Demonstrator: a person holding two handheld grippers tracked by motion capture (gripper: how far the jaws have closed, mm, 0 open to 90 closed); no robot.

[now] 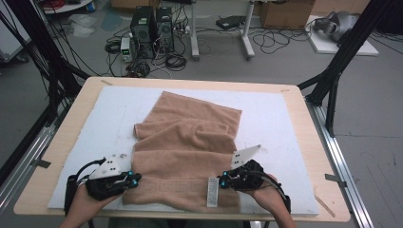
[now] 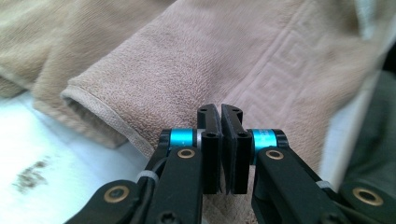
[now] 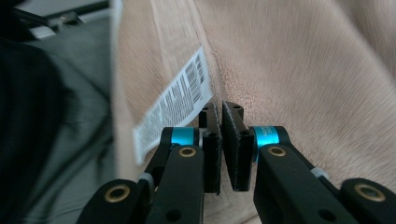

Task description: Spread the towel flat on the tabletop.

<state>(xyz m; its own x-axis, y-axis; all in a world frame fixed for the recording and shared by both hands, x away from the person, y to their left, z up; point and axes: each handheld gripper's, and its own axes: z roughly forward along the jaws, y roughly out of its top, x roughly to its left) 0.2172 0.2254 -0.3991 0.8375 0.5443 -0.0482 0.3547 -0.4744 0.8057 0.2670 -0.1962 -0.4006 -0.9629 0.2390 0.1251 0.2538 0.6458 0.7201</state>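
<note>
towel: tan towel [image 1: 185, 152] lies partly folded mid-table on the white mat [image 1: 280, 118]; its near hem with the key-pattern band runs along the mat's near edge, between the two grippers.
left gripper: left gripper [image 1: 134, 179] sits at the towel's near-left corner. In its own view we see the jaws clenched, pads almost together, with towel pile right behind the tips; we can't tell if cloth is pinched.
right gripper: right gripper [image 1: 220, 182] is at the near-right part of the hem, just beside the white label [image 1: 212, 192]. Jaws drawn together the same way, hair gap; a pinch of cloth can't be judged.
edges: table [image 1: 304, 142] shows a bare wooden rim on all sides; both hands are at the near edge.
open room: we see bare mat left, right and beyond the towel.
high view extra: whole layout, folded far layer, floor clutter behind.
left gripper view extra: rolled fold edge [image 2: 93, 109], key pattern [image 2: 285, 56], a dark smudge on the mat [image 2: 30, 175].
right gripper view extra: printed label [image 3: 175, 105] up close, dark clothing past the table edge.
</note>
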